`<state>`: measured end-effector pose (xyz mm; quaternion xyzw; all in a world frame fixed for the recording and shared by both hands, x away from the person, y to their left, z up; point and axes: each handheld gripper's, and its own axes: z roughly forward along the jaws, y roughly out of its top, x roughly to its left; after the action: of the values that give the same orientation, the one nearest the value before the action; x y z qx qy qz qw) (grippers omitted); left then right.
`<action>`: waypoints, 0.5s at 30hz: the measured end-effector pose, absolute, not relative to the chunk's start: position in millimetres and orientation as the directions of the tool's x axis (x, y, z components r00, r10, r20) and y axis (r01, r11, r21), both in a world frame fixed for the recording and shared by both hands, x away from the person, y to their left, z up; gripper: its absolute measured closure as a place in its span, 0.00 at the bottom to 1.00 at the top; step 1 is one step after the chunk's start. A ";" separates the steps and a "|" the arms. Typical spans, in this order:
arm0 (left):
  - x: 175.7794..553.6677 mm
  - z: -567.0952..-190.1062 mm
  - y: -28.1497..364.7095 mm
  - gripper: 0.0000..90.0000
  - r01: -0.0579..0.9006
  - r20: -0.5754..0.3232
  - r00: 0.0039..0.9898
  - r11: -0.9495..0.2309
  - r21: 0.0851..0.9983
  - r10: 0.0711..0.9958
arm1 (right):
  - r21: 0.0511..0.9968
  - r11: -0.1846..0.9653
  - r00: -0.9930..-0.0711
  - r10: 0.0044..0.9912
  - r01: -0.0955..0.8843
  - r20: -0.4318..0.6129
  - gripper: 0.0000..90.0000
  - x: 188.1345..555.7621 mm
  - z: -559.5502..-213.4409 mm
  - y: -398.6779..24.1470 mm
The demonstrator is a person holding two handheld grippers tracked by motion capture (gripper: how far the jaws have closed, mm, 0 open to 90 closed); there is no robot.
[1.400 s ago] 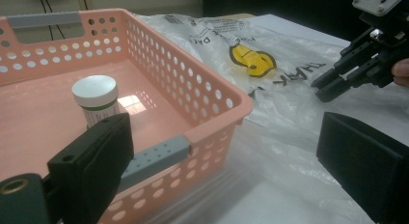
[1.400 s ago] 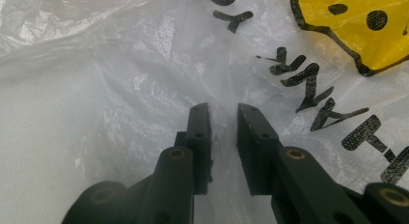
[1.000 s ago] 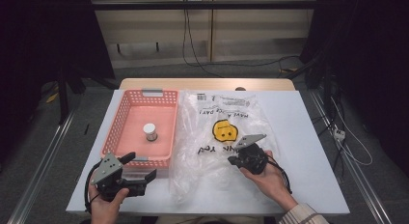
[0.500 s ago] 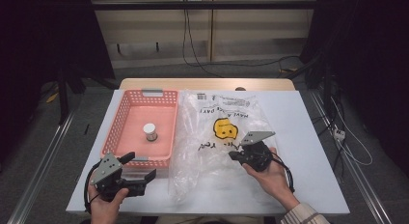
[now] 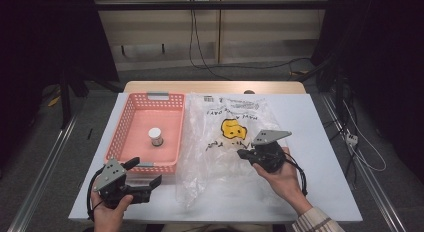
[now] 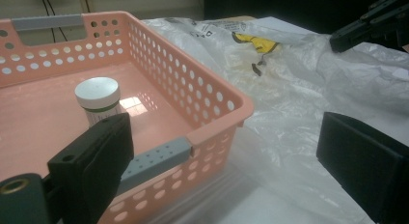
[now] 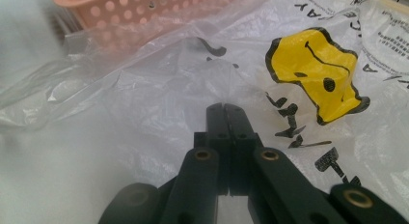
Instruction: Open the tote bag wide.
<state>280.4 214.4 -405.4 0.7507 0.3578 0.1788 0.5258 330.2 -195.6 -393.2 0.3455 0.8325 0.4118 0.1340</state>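
One clear crumpled bag (image 5: 227, 142) shows a yellow smiley.

Bag (image 5: 225, 142): thin clear plastic film, crinkled, glossy, printed yellow and black. Basket (image 5: 172, 104): pink moulded plastic, perforated walls, smooth shiny floor, grey matt handles. Jar (image 5: 155, 137): white smooth plastic lid. Table (image 5: 325, 142): matt white top. Gripper jaws: matt black plastic.

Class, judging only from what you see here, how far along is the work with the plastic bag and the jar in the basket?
Done: little. The plastic bag lies flat on the table. In hand: the right gripper is shut on the plastic bag, pinching a fold. The left gripper waits open by the basket. Left, probably: opening the bag and moving the jar, which stands in the basket.
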 end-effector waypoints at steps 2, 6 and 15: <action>280.4 -405.4 214.8 0.06 0.349 -0.108 0.680 -0.191 0.917 0.726 | 0.787 0.411 -0.727 0.683 0.460 0.068 1.00 332.1 -390.9 -196.4; 280.6 -405.3 215.4 0.06 0.348 -0.107 0.679 -0.191 0.918 0.726 | 0.806 0.387 -0.724 0.685 0.449 0.074 1.00 335.8 -384.2 -198.2; 279.3 -404.6 217.5 0.06 0.344 -0.111 0.677 -0.179 0.922 0.728 | 0.830 0.357 -0.730 0.678 0.428 0.085 1.00 342.1 -371.3 -198.3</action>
<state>279.3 217.5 -404.6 0.7463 0.3591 0.1806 0.5305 342.1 -198.3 -371.3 0.3405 0.8121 0.4533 0.1380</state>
